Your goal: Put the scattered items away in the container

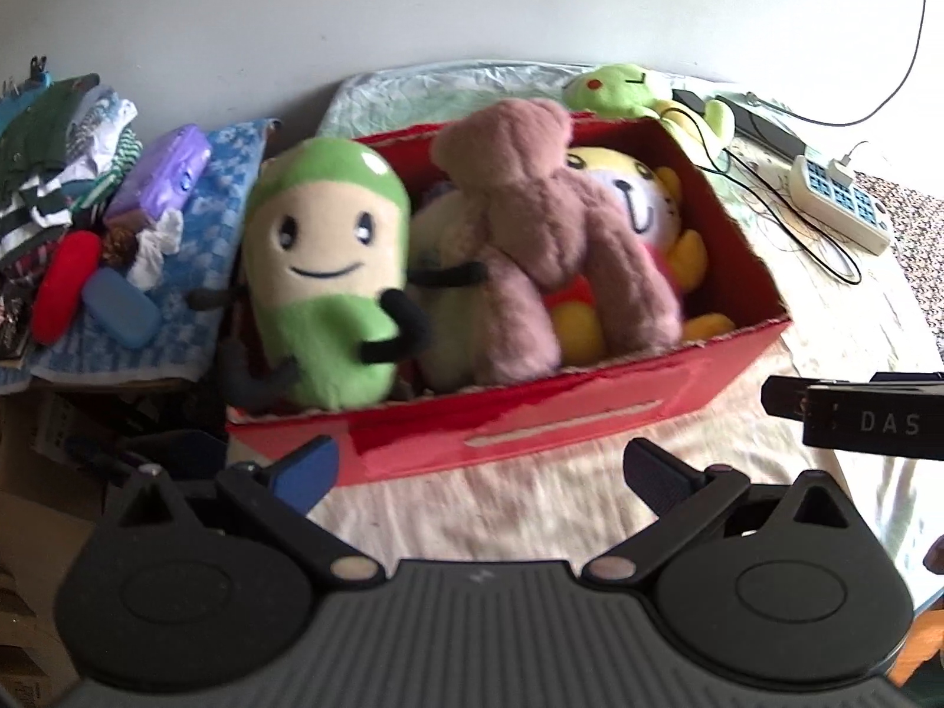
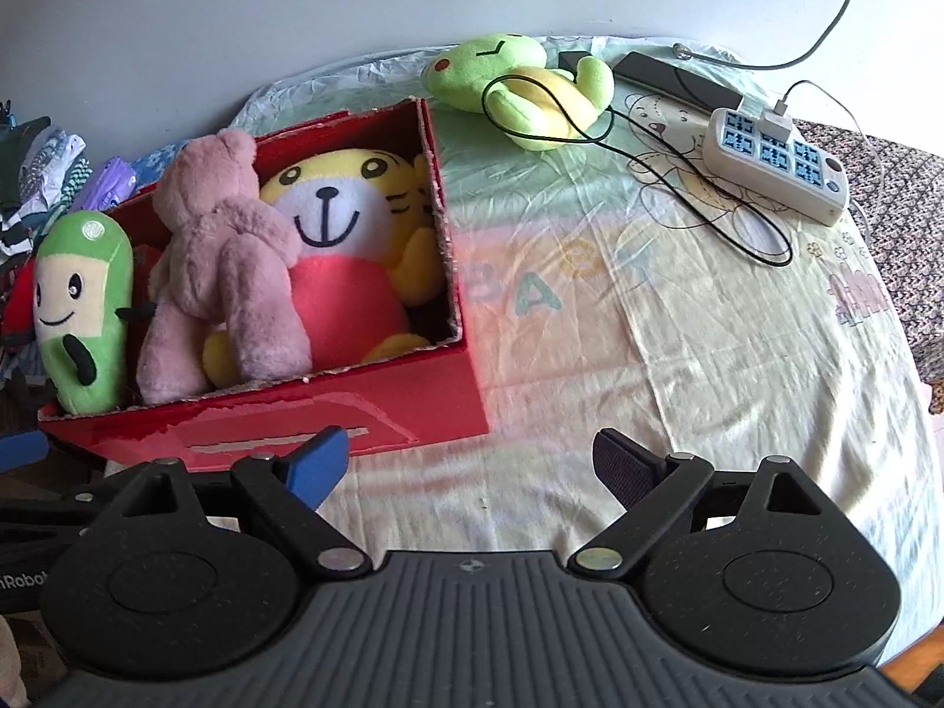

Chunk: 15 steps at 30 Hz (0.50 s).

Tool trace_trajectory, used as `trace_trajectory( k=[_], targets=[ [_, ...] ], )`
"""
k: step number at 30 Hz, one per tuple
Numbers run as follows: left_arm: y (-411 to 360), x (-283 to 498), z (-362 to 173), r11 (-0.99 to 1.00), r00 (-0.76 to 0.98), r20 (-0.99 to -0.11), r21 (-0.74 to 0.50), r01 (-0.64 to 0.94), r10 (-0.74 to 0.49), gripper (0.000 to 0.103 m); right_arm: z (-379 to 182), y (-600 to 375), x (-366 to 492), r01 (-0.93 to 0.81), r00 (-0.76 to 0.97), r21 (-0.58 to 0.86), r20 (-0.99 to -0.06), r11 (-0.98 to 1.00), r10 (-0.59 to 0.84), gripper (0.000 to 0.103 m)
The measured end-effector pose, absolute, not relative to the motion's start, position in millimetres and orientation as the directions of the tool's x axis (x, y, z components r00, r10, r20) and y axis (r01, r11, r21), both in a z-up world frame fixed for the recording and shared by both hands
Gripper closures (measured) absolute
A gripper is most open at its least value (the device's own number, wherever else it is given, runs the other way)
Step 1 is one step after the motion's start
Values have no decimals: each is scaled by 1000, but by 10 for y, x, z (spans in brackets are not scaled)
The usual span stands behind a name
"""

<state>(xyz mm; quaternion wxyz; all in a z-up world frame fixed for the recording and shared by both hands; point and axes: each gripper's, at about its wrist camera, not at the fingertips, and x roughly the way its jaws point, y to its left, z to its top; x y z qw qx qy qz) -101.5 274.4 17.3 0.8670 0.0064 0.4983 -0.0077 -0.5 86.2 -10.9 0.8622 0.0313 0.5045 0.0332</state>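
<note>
A red cardboard box (image 1: 531, 425) (image 2: 330, 407) stands on the cloth-covered table. Inside it sit a green-and-cream smiling plush (image 1: 324, 271) (image 2: 82, 307), a pink teddy bear (image 1: 543, 218) (image 2: 218, 259) and a yellow tiger plush (image 1: 649, 206) (image 2: 348, 206). A green frog plush (image 1: 619, 88) (image 2: 513, 82) lies on the table behind the box, with a black cable draped over it. My left gripper (image 1: 481, 472) is open just in front of the box. My right gripper (image 2: 469, 466) is open too, near the box's front right corner. Neither holds anything.
A white power strip (image 2: 779, 165) (image 1: 838, 200) with a charger and loose black cables (image 2: 708, 200) lies at the back right. A pile of clothes and small items (image 1: 88, 206) sits on a blue checked cloth left of the box. The other gripper's body (image 1: 855, 419) shows at the right.
</note>
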Motion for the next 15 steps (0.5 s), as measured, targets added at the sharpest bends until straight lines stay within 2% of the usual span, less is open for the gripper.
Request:
trace_trajectory(
  k=[5,15],
  targets=[
    [2408,-1125,237,999,552,-834,6,45,-20,1,-53,584,-99,27,538,31,-843,999,12,11],
    [1716,-1262,228,993,562,-825,10,115,-57,1,-3,-8,-351,82,572,64,-820,995,6,11]
  ],
)
